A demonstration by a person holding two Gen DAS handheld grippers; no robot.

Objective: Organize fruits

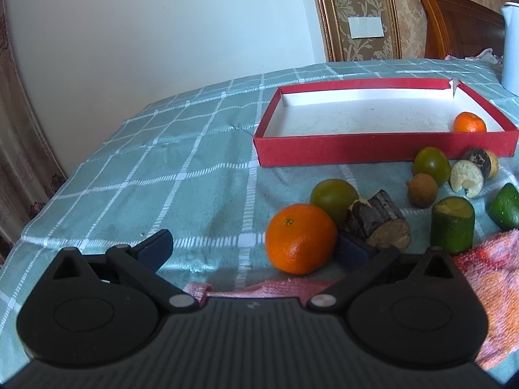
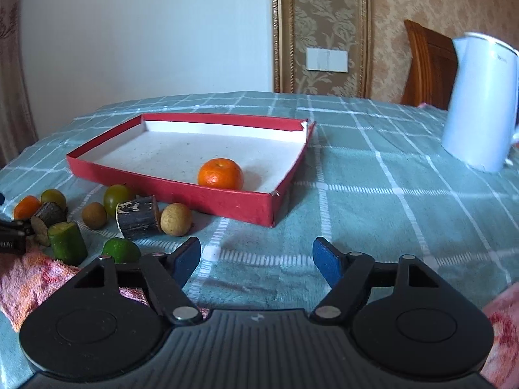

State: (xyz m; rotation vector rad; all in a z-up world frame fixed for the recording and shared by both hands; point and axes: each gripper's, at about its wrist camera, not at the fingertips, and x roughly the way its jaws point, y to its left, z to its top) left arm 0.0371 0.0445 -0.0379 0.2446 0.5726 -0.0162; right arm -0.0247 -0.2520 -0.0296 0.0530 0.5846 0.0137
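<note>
A red shallow box (image 1: 373, 149) (image 2: 168, 191) lies on the checked cloth with one orange mandarin (image 1: 469, 122) (image 2: 220, 173) inside. In front of it lie loose fruits: an orange mandarin (image 1: 300, 239) (image 2: 26, 207), green tomatoes (image 1: 334, 196) (image 1: 432, 163) (image 2: 117, 197), brown longans (image 1: 422, 190) (image 2: 94, 215) (image 2: 175, 219), a lime (image 2: 120, 250) and a green cut piece (image 1: 452, 223) (image 2: 67, 243). My left gripper (image 1: 256, 246) is open, with the near mandarin between its fingers, close to the right one. My right gripper (image 2: 256, 259) is open and empty over bare cloth.
Bark-covered wood chunks (image 1: 378, 220) (image 2: 138, 217) lie among the fruit. A pink towel (image 1: 486, 285) (image 2: 29, 278) lies at the near edge. A white kettle (image 2: 480, 103) stands at the right. A wooden chair (image 2: 428, 64) and a wall stand behind the table.
</note>
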